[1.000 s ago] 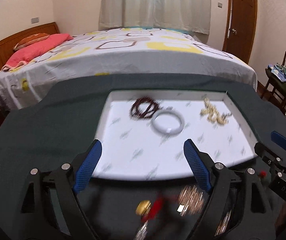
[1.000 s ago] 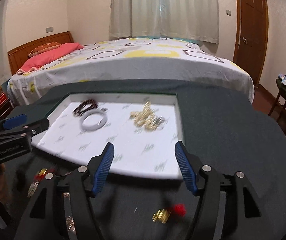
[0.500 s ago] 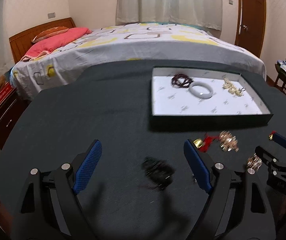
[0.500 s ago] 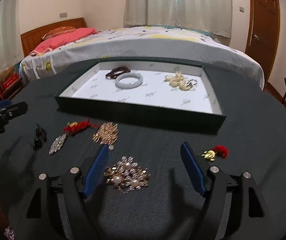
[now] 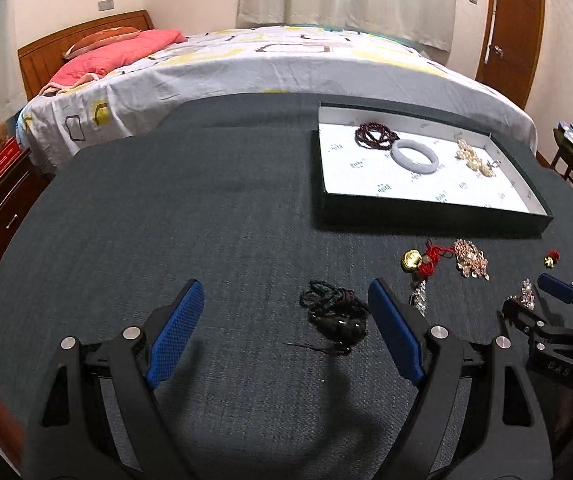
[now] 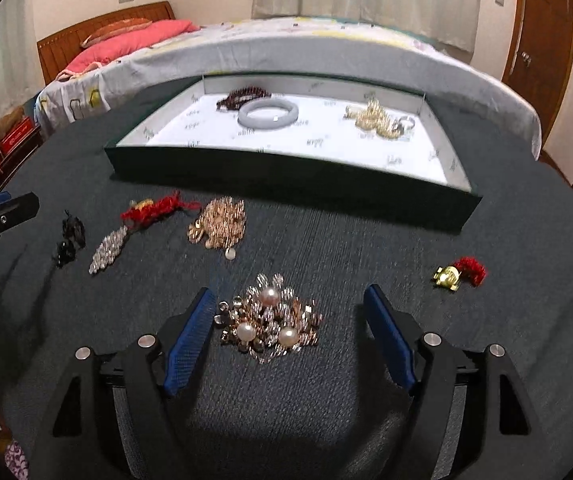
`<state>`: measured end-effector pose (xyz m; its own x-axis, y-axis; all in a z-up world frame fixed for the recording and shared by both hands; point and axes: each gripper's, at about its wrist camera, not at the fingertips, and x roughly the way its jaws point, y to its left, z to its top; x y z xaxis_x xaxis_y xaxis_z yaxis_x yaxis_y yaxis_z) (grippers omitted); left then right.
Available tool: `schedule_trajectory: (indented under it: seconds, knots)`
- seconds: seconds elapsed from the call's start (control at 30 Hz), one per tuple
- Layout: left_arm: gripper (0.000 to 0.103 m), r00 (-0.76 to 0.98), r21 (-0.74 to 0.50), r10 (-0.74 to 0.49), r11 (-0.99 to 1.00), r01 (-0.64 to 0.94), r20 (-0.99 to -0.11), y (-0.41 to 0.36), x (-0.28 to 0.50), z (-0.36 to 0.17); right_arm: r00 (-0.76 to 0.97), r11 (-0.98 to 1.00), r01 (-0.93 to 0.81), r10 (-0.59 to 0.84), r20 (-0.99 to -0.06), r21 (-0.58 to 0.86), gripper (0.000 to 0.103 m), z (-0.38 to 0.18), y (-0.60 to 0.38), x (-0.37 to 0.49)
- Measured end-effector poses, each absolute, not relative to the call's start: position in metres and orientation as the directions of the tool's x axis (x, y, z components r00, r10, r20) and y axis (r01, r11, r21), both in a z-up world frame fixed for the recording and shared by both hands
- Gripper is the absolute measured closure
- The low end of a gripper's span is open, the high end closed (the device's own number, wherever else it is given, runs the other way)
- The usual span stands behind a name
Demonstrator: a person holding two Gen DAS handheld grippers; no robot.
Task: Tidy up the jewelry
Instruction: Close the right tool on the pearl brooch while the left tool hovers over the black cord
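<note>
Dark cloth surface (image 6: 366,248) before the tray (image 6: 286,176): both tools gape empty. Right tool (image 6: 286,330) straddles the pearl brooch (image 6: 270,330); loose clusters could snag or slip when pinched.

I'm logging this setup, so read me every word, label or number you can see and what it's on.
"DAS": on the black body of the right hand-held gripper, seen from the left wrist view.
Small repeated dark marks on the tray's white lining: too small to read.
Print on the red box at the far left: too blurred to read.
Nothing else is readable.
</note>
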<state>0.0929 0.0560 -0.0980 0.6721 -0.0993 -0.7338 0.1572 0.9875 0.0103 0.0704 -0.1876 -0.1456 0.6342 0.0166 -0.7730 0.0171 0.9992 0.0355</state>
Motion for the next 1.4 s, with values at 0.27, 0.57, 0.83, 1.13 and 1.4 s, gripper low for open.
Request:
schedule_trajectory:
  seconds: [0.27, 0.57, 0.83, 1.13, 1.4]
  knots:
    - [0.021, 0.66, 0.026, -0.097, 0.984, 0.174, -0.745, 0.048, 0.091, -0.104, 0.636, 0.999, -0.008, 0.038, -0.771, 0.044, 0.05, -0.145, -0.185, 0.067]
    - [0.021, 0.649, 0.029, -0.098, 0.983, 0.182, -0.754, 0.037, 0.092, -0.11, 0.676, 0.999, -0.021, 0.047, -0.735, 0.044, 0.064, -0.133, -0.189, 0.059]
    - [0.021, 0.641, 0.027, -0.086, 0.986, 0.164, -0.763, 0.036, 0.096, -0.116, 0.679, 0.996, -0.023, 0.077, -0.73, 0.084, 0.065, -0.132, -0.196, 0.057]
    - [0.025, 0.644, 0.034, -0.085, 0.985, 0.17, -0.76, 0.032, 0.099, -0.12, 0.692, 0.995, -0.025, 0.088, -0.717, 0.099, 0.065, -0.126, -0.199, 0.052]
    - [0.029, 0.643, 0.024, -0.086, 0.987, 0.161, -0.761, 0.034, 0.102, -0.124, 0.691, 0.994, -0.031, 0.097, -0.716, 0.104, 0.065, -0.125, -0.199, 0.052]
